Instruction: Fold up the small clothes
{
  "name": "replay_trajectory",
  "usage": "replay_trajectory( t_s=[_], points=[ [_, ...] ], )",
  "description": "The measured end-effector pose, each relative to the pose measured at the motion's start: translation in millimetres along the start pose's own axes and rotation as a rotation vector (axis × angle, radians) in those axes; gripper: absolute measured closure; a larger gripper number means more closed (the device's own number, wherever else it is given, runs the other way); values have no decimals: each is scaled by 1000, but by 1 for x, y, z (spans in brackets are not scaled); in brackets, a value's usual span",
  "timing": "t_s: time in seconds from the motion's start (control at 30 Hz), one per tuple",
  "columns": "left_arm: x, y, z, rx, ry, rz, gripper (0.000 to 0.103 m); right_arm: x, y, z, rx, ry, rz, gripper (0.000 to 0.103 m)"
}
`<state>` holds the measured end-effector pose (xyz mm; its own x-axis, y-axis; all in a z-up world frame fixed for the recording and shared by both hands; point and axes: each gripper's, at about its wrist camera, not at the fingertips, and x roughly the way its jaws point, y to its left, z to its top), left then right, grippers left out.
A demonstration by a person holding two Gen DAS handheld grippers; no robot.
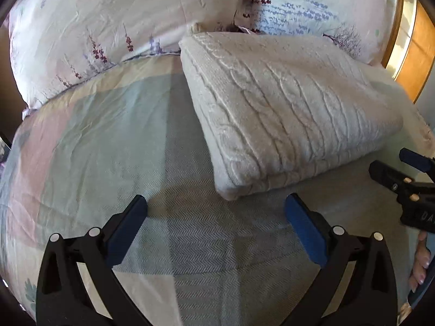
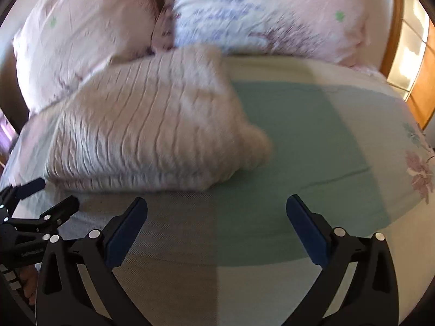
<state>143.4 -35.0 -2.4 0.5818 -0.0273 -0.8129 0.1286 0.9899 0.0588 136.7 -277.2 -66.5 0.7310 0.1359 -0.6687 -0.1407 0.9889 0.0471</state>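
A cream cable-knit sweater (image 1: 285, 108) lies folded into a thick rectangle on the bed; it also shows in the right wrist view (image 2: 146, 125), blurred. My left gripper (image 1: 216, 212) is open and empty, just short of the sweater's near corner. My right gripper (image 2: 217, 212) is open and empty, in front of and to the right of the sweater. The right gripper also shows at the right edge of the left wrist view (image 1: 391, 167), open. The left gripper shows at the left edge of the right wrist view (image 2: 54, 193), open.
The bed has a patchwork cover (image 1: 95, 135) of green, pink and grey squares. Two floral pillows (image 1: 108, 27) (image 1: 312, 5) lie behind the sweater. A wooden bed frame (image 1: 416, 54) is at the far right.
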Motion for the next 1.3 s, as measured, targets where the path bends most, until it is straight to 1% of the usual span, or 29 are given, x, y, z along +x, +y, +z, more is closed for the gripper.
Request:
replay_trajectory(
  t_s=[0.03,0.13,0.33,1.3],
  points=[
    [0,0,-1,-2,0,3,2,2,3,0,-14,3,-21,1],
    [1,4,-2,-14,3,-9,2,5,8,2,-33,7,-40,1],
    [2,6,-2,-19,6,-19,2,2,10,-4,-28,7,-40,1],
    [2,5,-2,-17,7,-20,2,4,9,-2,-28,7,-42,1]
  ],
)
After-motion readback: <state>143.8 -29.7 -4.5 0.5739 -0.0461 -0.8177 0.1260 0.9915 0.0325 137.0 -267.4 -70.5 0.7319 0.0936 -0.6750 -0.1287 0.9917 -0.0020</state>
